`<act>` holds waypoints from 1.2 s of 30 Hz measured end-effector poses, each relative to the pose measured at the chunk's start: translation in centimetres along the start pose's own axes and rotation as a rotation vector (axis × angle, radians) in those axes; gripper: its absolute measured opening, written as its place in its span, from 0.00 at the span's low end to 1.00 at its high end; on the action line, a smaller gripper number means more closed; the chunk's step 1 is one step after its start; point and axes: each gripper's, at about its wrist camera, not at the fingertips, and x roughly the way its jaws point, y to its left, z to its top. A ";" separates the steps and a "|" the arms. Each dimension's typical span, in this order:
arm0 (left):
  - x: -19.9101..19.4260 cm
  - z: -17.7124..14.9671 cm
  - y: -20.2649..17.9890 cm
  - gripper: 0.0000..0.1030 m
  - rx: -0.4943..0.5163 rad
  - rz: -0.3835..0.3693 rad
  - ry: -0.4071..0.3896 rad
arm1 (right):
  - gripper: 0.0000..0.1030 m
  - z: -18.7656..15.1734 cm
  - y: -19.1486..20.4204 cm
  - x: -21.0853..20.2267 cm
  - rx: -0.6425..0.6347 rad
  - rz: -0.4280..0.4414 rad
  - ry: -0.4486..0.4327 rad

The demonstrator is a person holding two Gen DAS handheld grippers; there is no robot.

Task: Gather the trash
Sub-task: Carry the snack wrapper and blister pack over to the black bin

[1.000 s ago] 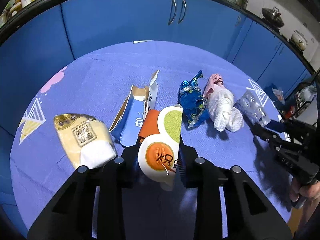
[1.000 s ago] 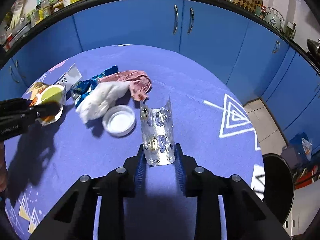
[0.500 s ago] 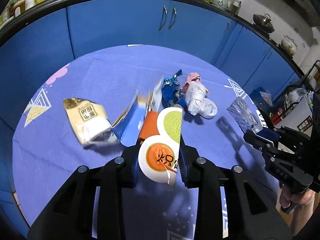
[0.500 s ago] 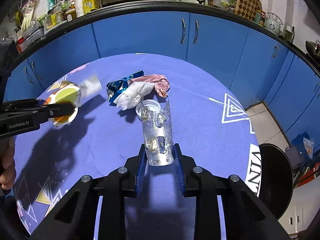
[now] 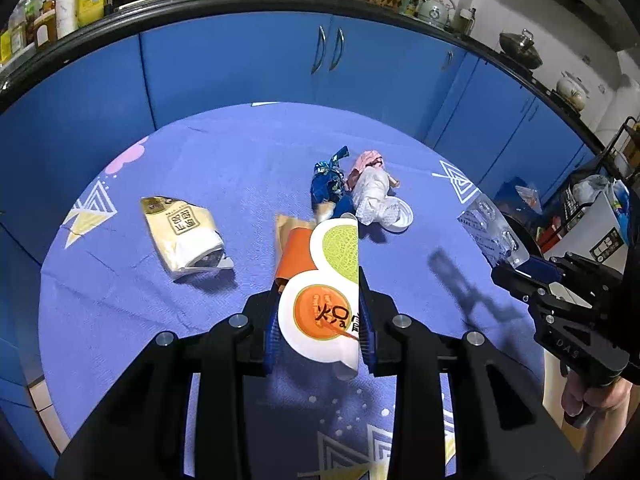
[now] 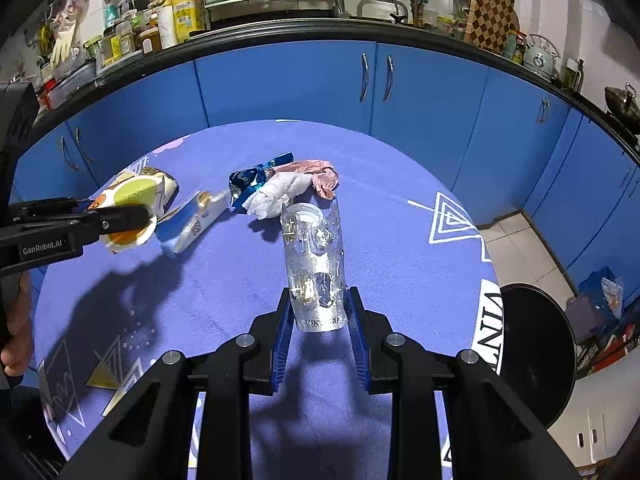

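- The left gripper [image 5: 320,322] has its jaws partly closed, pressing from both sides on a white and orange melon-print wrapper [image 5: 320,292] that stands up between the pads, clear of the cloth.
- The right gripper [image 6: 320,316] is closed narrowly on a silver blister pack [image 6: 314,268], held upright between its blue pads.
- So two pieces of trash are in hand and lifted. No bin can be told for sure; a round black thing [image 6: 536,344] shows low beyond the table edge to the right of the right gripper, and I cannot say what it is.
- Left to collect, ahead of the left gripper on the blue tablecloth [image 5: 240,160]: a beige snack bag [image 5: 180,234] ahead and to the left, a torn blue carton [image 6: 192,226] hanging or lying just beside the wrapper, and farther ahead a blue foil wrapper [image 5: 326,184], crumpled white tissue [image 5: 372,196], a pink scrap [image 5: 366,160] and a small white lid [image 5: 398,214].
- Against a second ago, both grippers have risen and drawn back: the trash on the cloth looks smaller and farther off, and more of the blue cabinets and countertop shows. Both grips are unchanged.
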 end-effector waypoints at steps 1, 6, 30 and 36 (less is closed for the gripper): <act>-0.2 0.0 0.1 0.32 -0.003 0.001 -0.004 | 0.26 0.0 0.1 -0.1 -0.001 0.000 -0.003; -0.8 0.0 -0.2 0.32 0.000 -0.003 -0.012 | 0.26 0.0 0.3 -0.7 -0.006 0.002 -0.017; 1.1 1.8 -9.9 0.32 0.195 -0.037 -0.012 | 0.26 -1.7 -4.7 -4.7 0.051 -0.059 -0.075; 2.4 2.0 -13.2 0.32 0.247 -0.047 0.004 | 0.26 -2.6 -7.2 -5.4 0.084 -0.079 -0.086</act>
